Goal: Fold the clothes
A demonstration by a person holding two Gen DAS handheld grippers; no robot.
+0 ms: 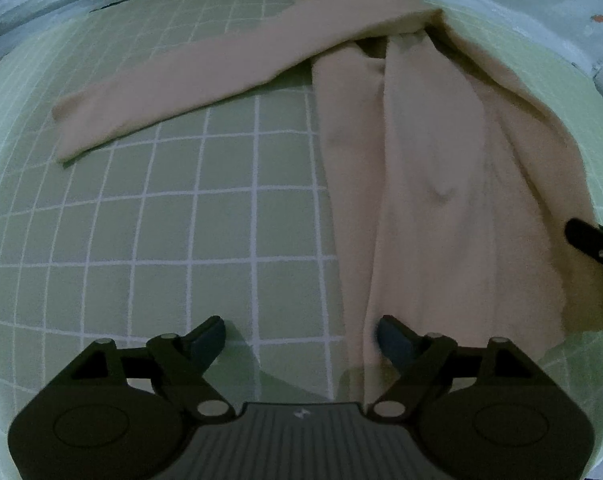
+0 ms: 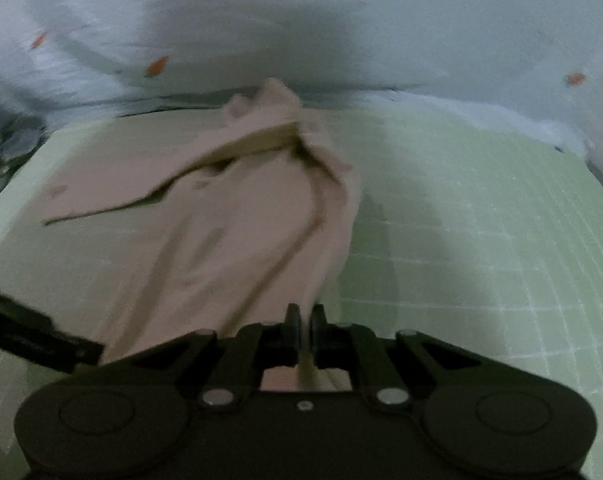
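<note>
A beige long-sleeved garment (image 1: pixel 441 160) lies on a green grid mat (image 1: pixel 161 220), its body running down the right half. One sleeve (image 1: pixel 161 92) stretches out to the left. My left gripper (image 1: pixel 301 332) is open low over the garment's near left corner; its right fingertip (image 1: pixel 389 336) rests on the cloth and the other is over bare mat. My right gripper (image 2: pixel 304 316) is shut on the garment's (image 2: pixel 221 220) near hem, and the cloth rises into its jaws. It also shows in the left wrist view as the right gripper (image 1: pixel 589 244) at the cloth's right edge.
A pale blue sheet (image 2: pixel 341 40) with small orange specks surrounds the mat (image 2: pixel 461 220) at the back and sides. The left gripper's body (image 2: pixel 33 332) shows at the left of the right wrist view. Something dark and patterned (image 2: pixel 5 140) lies beyond the mat's far left corner.
</note>
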